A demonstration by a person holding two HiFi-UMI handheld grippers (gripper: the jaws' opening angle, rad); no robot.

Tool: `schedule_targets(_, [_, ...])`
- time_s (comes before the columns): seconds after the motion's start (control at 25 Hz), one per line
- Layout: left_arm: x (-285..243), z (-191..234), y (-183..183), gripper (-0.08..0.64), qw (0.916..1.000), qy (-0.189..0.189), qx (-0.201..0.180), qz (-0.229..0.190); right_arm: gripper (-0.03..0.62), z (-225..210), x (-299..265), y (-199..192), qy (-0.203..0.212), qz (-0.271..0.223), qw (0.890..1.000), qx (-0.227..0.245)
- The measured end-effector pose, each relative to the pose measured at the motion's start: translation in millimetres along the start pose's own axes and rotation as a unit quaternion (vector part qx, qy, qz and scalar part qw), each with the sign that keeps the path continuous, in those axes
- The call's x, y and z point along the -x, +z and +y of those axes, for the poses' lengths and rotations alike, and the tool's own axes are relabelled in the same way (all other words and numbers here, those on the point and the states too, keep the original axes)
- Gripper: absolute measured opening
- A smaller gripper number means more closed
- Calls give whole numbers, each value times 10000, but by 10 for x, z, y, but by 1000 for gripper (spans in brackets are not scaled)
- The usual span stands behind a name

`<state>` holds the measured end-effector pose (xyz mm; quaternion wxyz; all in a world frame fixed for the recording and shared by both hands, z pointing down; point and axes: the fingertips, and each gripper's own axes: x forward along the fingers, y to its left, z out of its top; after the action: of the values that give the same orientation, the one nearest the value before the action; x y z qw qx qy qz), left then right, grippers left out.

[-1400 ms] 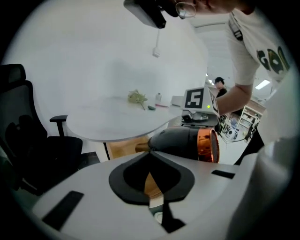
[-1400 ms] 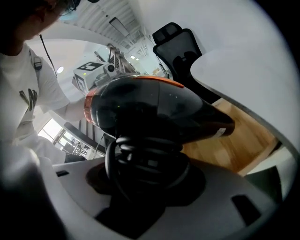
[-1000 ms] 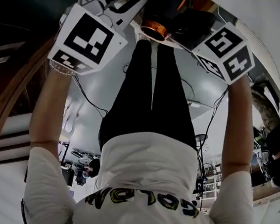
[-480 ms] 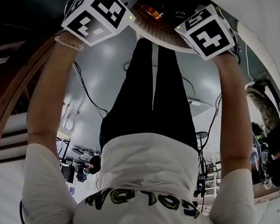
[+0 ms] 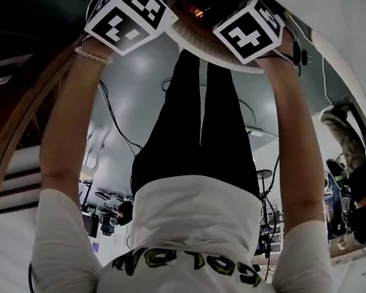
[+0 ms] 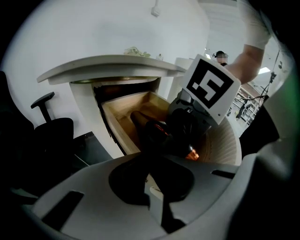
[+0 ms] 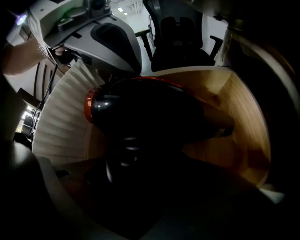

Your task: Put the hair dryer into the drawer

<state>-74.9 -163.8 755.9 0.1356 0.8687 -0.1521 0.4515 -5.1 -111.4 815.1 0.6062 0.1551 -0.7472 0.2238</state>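
The black hair dryer (image 7: pixel 145 112) with an orange ring lies over the open wooden drawer (image 7: pixel 234 108), and its handle runs down into my right gripper (image 7: pixel 140 187), which is shut on it. In the left gripper view the hair dryer (image 6: pixel 157 133) reaches into the drawer (image 6: pixel 122 110), and my left gripper (image 6: pixel 152 197) has its jaws closed round a dark part of it. In the head view both marker cubes crowd the top edge: the left gripper (image 5: pixel 152 3), the right gripper (image 5: pixel 223 13), and only an orange glint of the dryer (image 5: pixel 194 10) between them.
A white curved desktop (image 6: pixel 108 65) overhangs the drawer. The drawer's ribbed curved front (image 5: pixel 213 48) faces me. A black office chair (image 6: pixel 51 126) stands left of the desk. Cables (image 5: pixel 116 132) trail on the floor. Other people (image 5: pixel 354 186) are at the right edge.
Both grippers have carried the hair dryer forward over the drawer. It was in plain sight between the cubes a second ago and is now almost hidden behind them.
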Motion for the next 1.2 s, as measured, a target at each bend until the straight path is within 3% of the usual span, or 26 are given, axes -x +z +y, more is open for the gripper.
schedule_targets(0.32, [-3,79,-165,11,9999,-63,-42,116,253,23,-244,163,-215,293,9993,77])
schedule_targets(0.64, [-59,47,-102,11,9996,-116,-125,204,256,-88,-351,80,-531,661,9963,122])
schedule_targets(0.8, [-91,55,-83,11,9994,-105,-210,241,259,-107,-383,63,-496,780,9957,-12])
schedule_targets(1.0, [2,46,-64,11,9989,-51,-238,396,279,-112,-309,92,-567,712,9958,-7])
schedule_targets(1.2, [283,14,120,9,9998,108,92,160,278,-71,19,133,-792,340,9963,40])
